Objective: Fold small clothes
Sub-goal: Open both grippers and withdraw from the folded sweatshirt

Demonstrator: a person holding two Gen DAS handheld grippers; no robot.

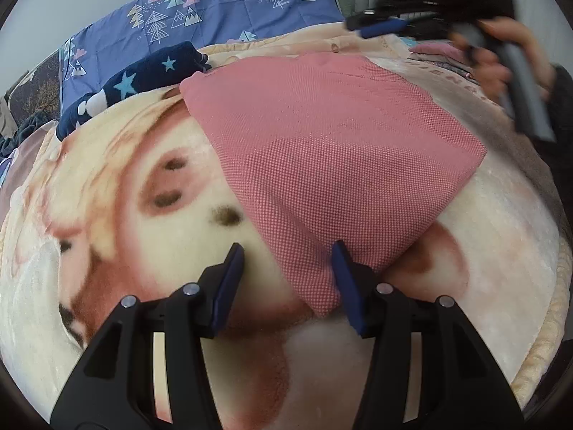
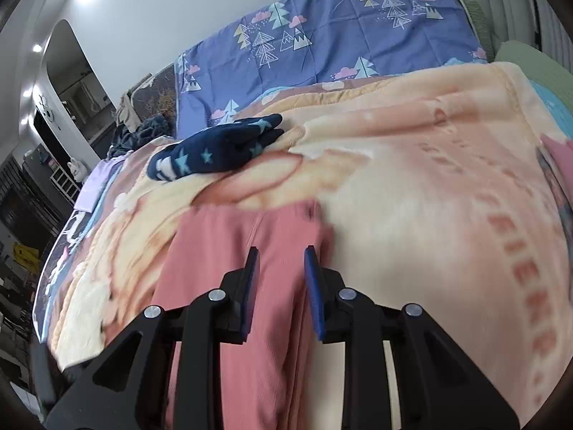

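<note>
Lying flat on the printed fleece blanket, one pink garment sits mid-bed, already doubled into a rough wedge with its narrow corner pointing at the left tool. That tool's jaws stand wide apart, gripping nothing — the right-hand finger sits at or just over the garment's narrow corner, the other over bare blanket. Plenty of bare blanket shows left of the pink edge and below it.

Right tool hovers over the garment's far end, jaws parted and holding nothing; the view is motion-blurred. In the left wrist view it appears top right, gripped by the person's hand, off the fabric. Wide open blanket runs right of the pink edge toward the blanket's hem.

Count: one pink garment in work, one navy star-print piece crumpled near the blanket's far-left edge, well apart from the pink one. A small stack of folded items lies at far right — number unclear. One blue tree-print quilt stands behind the bed.
</note>
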